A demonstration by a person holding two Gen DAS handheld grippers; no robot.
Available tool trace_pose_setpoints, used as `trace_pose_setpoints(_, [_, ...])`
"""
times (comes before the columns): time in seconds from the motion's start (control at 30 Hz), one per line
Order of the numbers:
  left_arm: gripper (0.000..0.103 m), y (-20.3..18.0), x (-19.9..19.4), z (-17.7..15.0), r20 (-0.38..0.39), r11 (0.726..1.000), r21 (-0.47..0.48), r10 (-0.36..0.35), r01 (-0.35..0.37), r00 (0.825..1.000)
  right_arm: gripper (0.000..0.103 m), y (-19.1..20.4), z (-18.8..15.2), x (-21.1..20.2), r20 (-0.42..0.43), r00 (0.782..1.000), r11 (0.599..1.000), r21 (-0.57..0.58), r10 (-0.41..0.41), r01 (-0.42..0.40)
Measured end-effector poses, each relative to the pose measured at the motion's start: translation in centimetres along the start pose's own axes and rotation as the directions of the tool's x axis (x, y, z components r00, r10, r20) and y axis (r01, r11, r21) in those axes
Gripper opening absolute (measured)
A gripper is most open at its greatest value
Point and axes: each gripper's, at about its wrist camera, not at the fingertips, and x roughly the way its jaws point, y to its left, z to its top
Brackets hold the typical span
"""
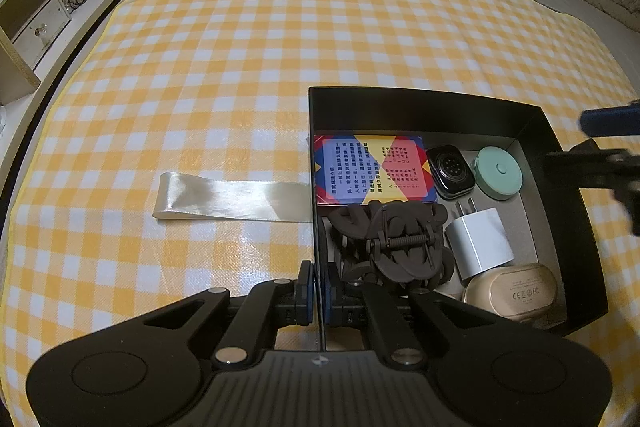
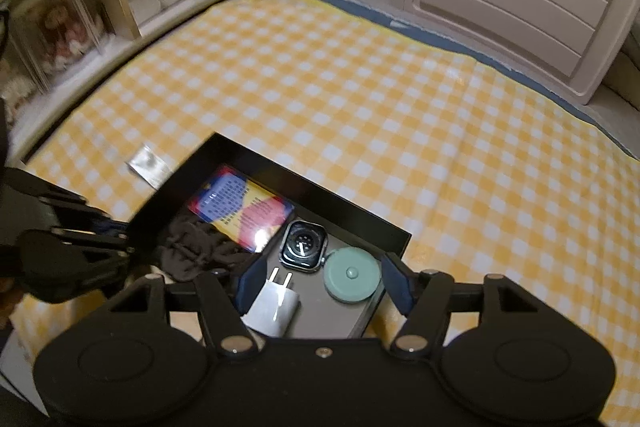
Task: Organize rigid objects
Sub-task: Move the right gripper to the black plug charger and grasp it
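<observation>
Ribbon (image 1: pixel 234 197) lying on checkered cloth (image 1: pixel 280 47) beside box (image 1: pixel 420 103). Left gripper (image 1: pixel 319 291) pinching box wall, nearly closed. Right gripper (image 2: pixel 322 285) hovering spread wide over charger (image 2: pixel 274 303).

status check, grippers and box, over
Left gripper shut on black cardboard box wall. Right gripper open above box. Nothing in the way.

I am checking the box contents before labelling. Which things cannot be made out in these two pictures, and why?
- Beige case: clear in the left wrist view; in the right wrist view, hidden under the right gripper.
- Card box print: right wrist view, blurred, with glare.
- Ribbon: right wrist view, mostly behind the black box wall.
- Hair claw, lower part: left wrist view, behind the left gripper.
</observation>
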Motion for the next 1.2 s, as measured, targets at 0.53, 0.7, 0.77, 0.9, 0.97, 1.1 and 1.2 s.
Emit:
trace_pose_setpoints(0.53, [0.006, -0.1, 0.1, 0.0, -0.001, 1.0, -0.001, 0.001, -0.001, 1.0, 0.103, -1.2, -2.1, -7.6, 0.157, 0.986, 0.996, 0.078, -0.057, 0.045])
trace_pose_setpoints(0.7, [0.006, -0.2, 0.1, 0.0, -0.001, 1.0, 0.0, 0.003, -0.003, 1.0, 0.103, -2.9, -3.1, -8.6, 0.182, 0.978, 0.989, 0.123, -0.103, 0.081])
trace_pose_setpoints(0.77, [0.006, -0.2, 0.1, -0.1, -0.002, 1.0, 0.0, 0.005, -0.005, 1.0, 0.103, -3.9, -3.5, -8.5, 0.18, 0.976, 0.984, 0.152, -0.123, 0.096])
trace_pose_setpoints(0.9, [0.006, -0.2, 0.1, 0.1, -0.002, 1.0, 0.0, 0.003, -0.003, 1.0, 0.103, -6.7, -4.4, -7.9, 0.161, 0.973, 0.965, 0.23, -0.168, 0.129])
trace_pose_setpoints(0.97, [0.006, -0.2, 0.1, 0.0, -0.002, 1.0, 0.0, 0.004, -0.004, 1.0, 0.103, -8.2, -5.0, -7.3, 0.169, 0.966, 0.952, 0.269, -0.194, 0.145])
trace_pose_setpoints(1.1, [0.006, -0.3, 0.1, 0.1, -0.002, 1.0, 0.0, 0.004, -0.004, 1.0, 0.103, -10.9, -5.7, -5.6, 0.14, 0.965, 0.933, 0.318, -0.22, 0.167])
trace_pose_setpoints(1.2, [0.006, -0.3, 0.1, 0.1, -0.002, 1.0, 0.001, 0.004, -0.004, 1.0, 0.103, -12.6, -6.3, -4.2, 0.144, 0.962, 0.921, 0.35, -0.233, 0.171])
